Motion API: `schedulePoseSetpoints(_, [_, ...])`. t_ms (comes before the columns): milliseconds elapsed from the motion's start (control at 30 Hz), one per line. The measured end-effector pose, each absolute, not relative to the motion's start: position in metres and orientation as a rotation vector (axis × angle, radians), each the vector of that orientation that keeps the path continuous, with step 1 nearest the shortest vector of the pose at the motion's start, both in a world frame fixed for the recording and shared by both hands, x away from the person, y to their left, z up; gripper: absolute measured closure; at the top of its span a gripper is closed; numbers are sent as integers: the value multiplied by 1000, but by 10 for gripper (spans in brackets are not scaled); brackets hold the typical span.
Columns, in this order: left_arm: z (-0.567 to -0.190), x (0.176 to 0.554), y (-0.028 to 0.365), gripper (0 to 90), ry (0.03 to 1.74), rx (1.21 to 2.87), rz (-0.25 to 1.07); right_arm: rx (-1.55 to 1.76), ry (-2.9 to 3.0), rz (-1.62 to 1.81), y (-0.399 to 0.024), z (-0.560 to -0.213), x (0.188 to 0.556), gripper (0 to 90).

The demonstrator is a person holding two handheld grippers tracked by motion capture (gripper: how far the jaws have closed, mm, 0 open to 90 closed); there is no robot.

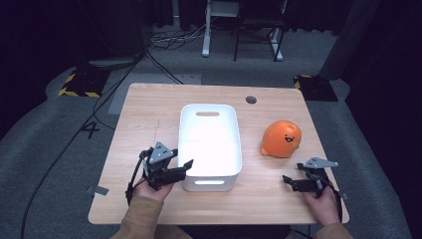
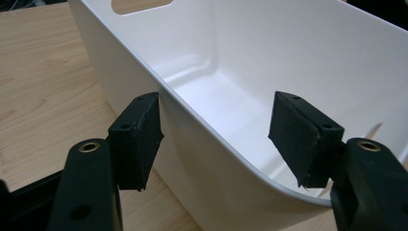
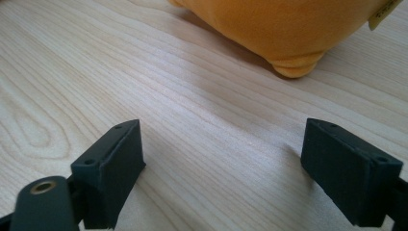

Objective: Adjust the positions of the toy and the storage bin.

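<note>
Your left claw [image 2: 216, 139] is spread wide astride the near wall of the white bin [image 2: 202, 144], one jaw outside, one inside. Your right claw [image 3: 245, 168], also wide open, holds nothing; the orange plush toy [image 3: 284, 29] lies just ahead on the table [image 3: 96, 72].

From my seat I read one sign for sure: a dark "4" [image 1: 92, 130] marked on the grey floor [image 1: 59, 149], at about 9 o'clock from the table [image 1: 149, 107] and just off its left edge. The orange plush [image 1: 281, 139] carries a small tag [image 3: 383, 13] at its edge in the right gripper view, toward 1 o'clock in that view, but its print is too small for me to make out. I find no other text, brand or number that I can read.
</note>
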State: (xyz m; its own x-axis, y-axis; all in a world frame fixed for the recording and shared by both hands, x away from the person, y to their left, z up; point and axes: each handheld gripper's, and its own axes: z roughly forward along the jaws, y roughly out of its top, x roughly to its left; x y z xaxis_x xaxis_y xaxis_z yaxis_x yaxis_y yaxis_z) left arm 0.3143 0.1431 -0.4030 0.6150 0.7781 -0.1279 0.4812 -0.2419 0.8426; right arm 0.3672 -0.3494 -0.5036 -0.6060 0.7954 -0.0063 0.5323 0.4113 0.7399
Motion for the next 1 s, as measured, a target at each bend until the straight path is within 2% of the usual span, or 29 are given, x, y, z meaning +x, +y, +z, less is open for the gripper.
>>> schedulePoseSetpoints(1000, [-404, 260, 89, 324, 893, 1915, 364, 1142, 2314, 1021, -349, -504, 367, 148])
